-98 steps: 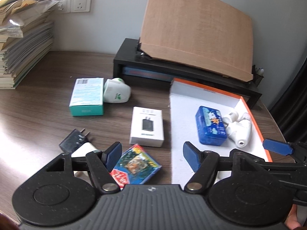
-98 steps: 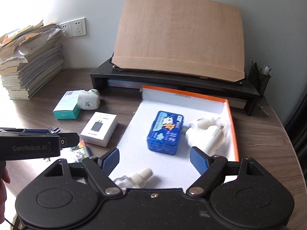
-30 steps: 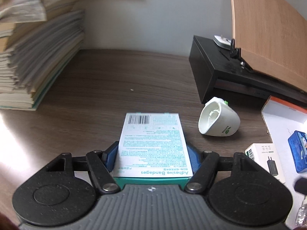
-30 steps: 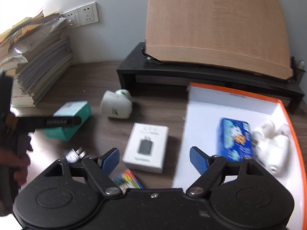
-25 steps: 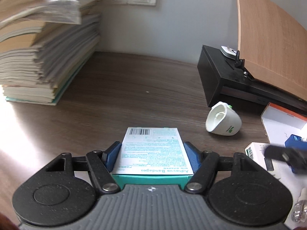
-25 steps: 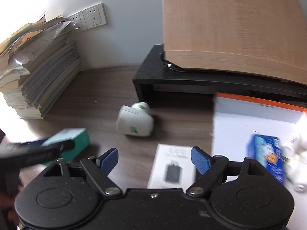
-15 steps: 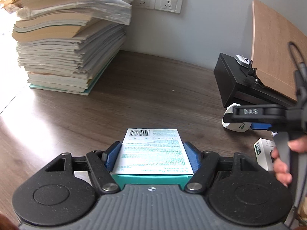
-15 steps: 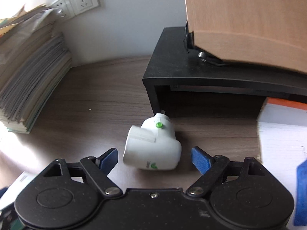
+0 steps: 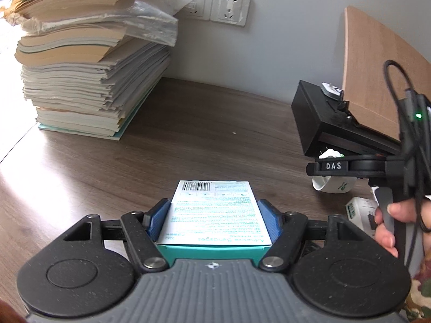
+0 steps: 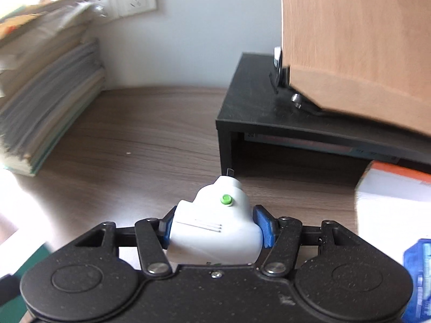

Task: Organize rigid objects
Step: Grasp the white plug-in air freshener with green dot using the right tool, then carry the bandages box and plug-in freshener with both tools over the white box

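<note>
My left gripper is shut on a teal and white box of adhesive bandages, held above the dark wooden desk. My right gripper is shut on a white plastic device with a green button, just in front of the black monitor stand. In the left wrist view the right gripper sits at the right, with the white device partly hidden under its finger. The orange-rimmed white tray lies at the right, with a blue box in it.
A tall stack of papers and books stands at the back left by wall sockets. A wooden board leans on the black stand. A white charger box lies near the right hand.
My right gripper moved up to the white device and shut on it. My left gripper lifted the bandage box and swung left, so the paper stack comes into view.
</note>
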Available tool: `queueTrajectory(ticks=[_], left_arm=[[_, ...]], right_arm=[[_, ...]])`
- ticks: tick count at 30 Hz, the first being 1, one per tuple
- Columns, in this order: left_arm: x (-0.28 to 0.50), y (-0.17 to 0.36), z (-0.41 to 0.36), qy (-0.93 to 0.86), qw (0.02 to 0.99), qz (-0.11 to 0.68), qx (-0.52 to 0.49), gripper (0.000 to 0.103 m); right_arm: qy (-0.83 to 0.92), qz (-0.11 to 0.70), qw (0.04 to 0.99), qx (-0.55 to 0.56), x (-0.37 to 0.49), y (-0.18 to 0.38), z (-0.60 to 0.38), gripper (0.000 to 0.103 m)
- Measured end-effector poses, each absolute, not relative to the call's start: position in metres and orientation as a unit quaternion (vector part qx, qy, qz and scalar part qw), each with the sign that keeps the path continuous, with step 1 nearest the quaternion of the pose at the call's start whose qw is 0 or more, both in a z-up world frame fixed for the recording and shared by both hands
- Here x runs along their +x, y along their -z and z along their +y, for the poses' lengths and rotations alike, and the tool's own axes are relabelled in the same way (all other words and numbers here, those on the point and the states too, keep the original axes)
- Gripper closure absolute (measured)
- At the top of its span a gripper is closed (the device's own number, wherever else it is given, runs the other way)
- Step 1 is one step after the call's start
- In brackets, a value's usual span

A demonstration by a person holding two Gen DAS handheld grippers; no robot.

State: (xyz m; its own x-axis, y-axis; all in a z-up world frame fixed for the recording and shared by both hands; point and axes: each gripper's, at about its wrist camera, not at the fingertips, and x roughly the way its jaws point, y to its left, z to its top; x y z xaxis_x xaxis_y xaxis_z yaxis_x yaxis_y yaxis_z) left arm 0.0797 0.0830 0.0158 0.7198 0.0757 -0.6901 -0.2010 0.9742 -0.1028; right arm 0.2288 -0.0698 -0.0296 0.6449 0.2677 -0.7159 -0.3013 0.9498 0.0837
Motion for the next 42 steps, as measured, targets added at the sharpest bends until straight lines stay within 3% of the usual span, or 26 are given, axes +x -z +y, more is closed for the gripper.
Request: queueTrajectory(ticks=[17,42], left_arm=[[0.071,-0.045,-0.024,0.017,0.937,0.341,-0.068,0.031],[0.057,-0.042,-0.162,0.093,0.938,0.332,-0.036,0.031]], right_arm=[[-0.106,0.356,0.928,-0.037,0.134,-0.031,-0.181,0.034],[-0.041,0.35,0.936,0.006,0.049,-0.033,-0.351,0.034]])
